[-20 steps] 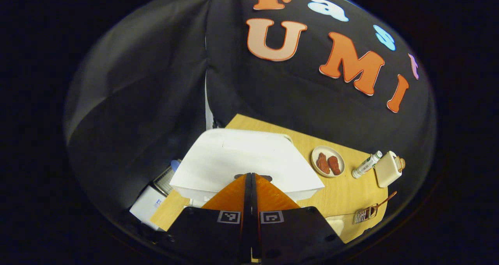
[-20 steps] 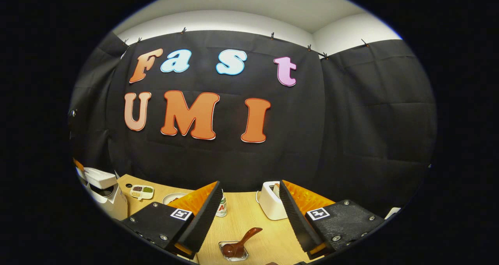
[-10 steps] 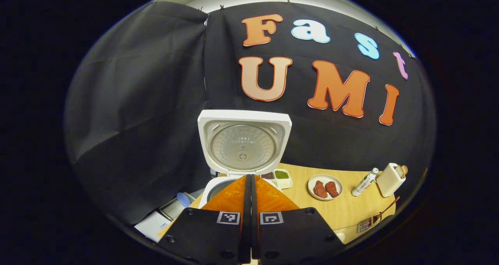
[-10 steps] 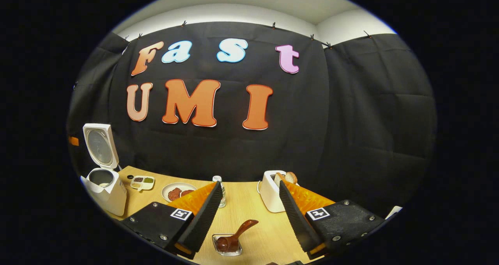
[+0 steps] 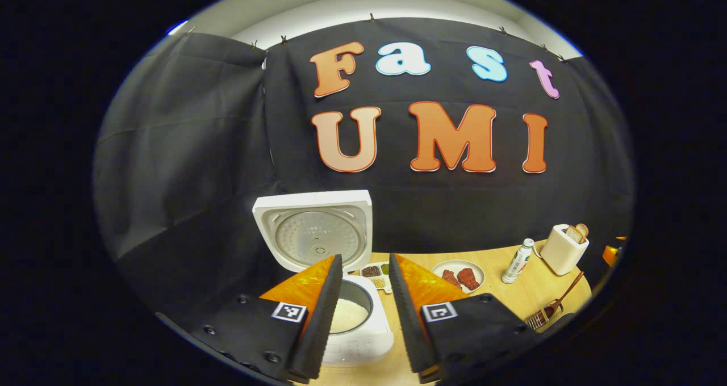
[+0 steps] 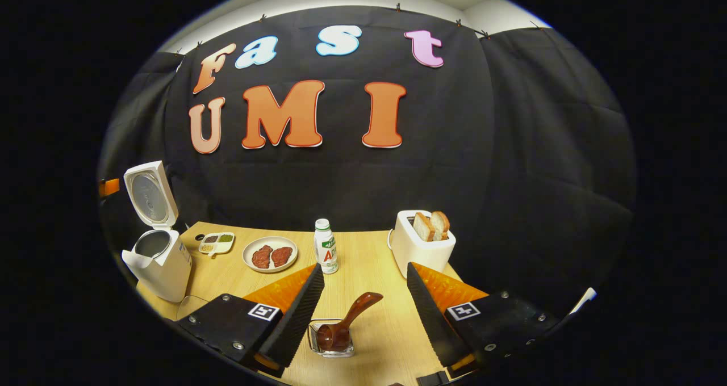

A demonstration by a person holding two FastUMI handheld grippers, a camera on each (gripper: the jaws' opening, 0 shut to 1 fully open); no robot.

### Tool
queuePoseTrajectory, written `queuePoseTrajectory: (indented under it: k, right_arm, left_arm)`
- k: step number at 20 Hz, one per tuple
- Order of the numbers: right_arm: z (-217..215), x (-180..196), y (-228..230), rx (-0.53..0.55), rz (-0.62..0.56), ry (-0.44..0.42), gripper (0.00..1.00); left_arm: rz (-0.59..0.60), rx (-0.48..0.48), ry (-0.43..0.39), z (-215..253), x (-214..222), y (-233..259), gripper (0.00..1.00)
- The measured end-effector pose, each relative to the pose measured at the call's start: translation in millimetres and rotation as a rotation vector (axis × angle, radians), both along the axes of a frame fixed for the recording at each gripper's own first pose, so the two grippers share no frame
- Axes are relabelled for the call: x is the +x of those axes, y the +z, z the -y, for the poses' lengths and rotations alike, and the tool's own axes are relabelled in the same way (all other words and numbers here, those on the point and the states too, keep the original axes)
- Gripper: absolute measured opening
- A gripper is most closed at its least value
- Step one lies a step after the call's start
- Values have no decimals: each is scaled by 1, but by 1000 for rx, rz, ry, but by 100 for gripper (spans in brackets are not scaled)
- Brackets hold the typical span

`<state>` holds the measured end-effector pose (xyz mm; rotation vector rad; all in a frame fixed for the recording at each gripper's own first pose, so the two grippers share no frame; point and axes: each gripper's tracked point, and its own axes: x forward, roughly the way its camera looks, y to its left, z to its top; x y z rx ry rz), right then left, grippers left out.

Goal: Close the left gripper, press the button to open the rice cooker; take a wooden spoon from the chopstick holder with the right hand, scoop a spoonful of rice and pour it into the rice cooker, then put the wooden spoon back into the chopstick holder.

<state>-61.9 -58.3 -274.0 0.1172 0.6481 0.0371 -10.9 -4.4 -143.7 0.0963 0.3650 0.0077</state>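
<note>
Both tongs gape empty: left tongs [image 5: 365,272] before the open rice cooker [image 5: 352,318], right tongs [image 6: 363,286] above the wooden spoon [image 6: 347,321].

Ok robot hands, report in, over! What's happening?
Both grippers open, empty. Rice cooker lid up. Wooden spoon in holder, between right fingers. Nothing blocking.

On the table [image 6: 375,261], from left to right in the right gripper view: cooker [image 6: 159,264] at the left edge, lid [image 6: 150,196] upright behind the pot; then tray [image 6: 217,242], plate [image 6: 270,254], bottle [image 6: 325,247], toaster [image 6: 420,250]. Nearer than the bottle, holder [image 6: 332,338] with spoon [image 6: 349,321] inside, handle tilted up and right. In the toaster, bread [image 6: 431,224]. In the left gripper view, rice [image 5: 347,314] inside the cooker, between the left tool [image 5: 363,286] fingers.
</note>
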Motion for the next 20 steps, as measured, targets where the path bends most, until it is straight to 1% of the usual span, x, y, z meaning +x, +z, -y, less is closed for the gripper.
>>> queuePoseTrajectory:
  k: [2, 3, 4, 5, 9, 10, 13, 14, 15, 16, 17, 18, 19, 20]
  right_arm:
    - [-5, 0, -21, 43, -45, 13, 92]
    - [-7, 1, -33, 61, -72, 14, 92]
    - [-6, 1, -48, 78, -103, 12, 89]
    - [-9, 2, -59, 96, -128, 15, 89]
    - [-13, 0, -99, 169, -220, 16, 87]
    - [-14, -1, -109, 189, -242, 18, 86]
    - [-19, -4, -139, 258, -320, 16, 83]
    - [-22, -2, -145, 294, -340, 8, 78]
    - [-23, -2, -150, 333, -354, -1, 75]
    - [-25, 0, -152, 371, -362, -7, 69]
    - [-27, 1, -154, 398, -369, -8, 66]
    - [-30, 2, -158, 414, -376, -3, 53]
    - [-33, 4, -161, 425, -384, 3, 57]
    - [-38, 5, -162, 442, -391, 13, 50]
  left_arm:
    - [8, 17, -8, 12, -7, 2, 77]
    - [10, 29, -6, 16, -10, 3, 80]
    - [12, 40, -6, 20, -16, 3, 88]
    - [15, 50, 1, 22, -20, 5, 89]
    - [-2, 74, 43, 25, -38, 1, 99]
    - [-9, 79, 55, 24, -45, 0, 97]
    - [-34, 89, 84, 26, -59, -7, 97]
    - [-43, 89, 88, 27, -64, -9, 97]
    - [-50, 90, 92, 29, -67, -10, 97]
    - [-59, 95, 95, 30, -70, -13, 97]
    - [-67, 99, 98, 32, -71, -13, 97]
    - [-74, 102, 96, 36, -72, -15, 97]
    - [-79, 104, 90, 41, -72, -16, 97]
    - [-82, 106, 81, 45, -72, -16, 94]
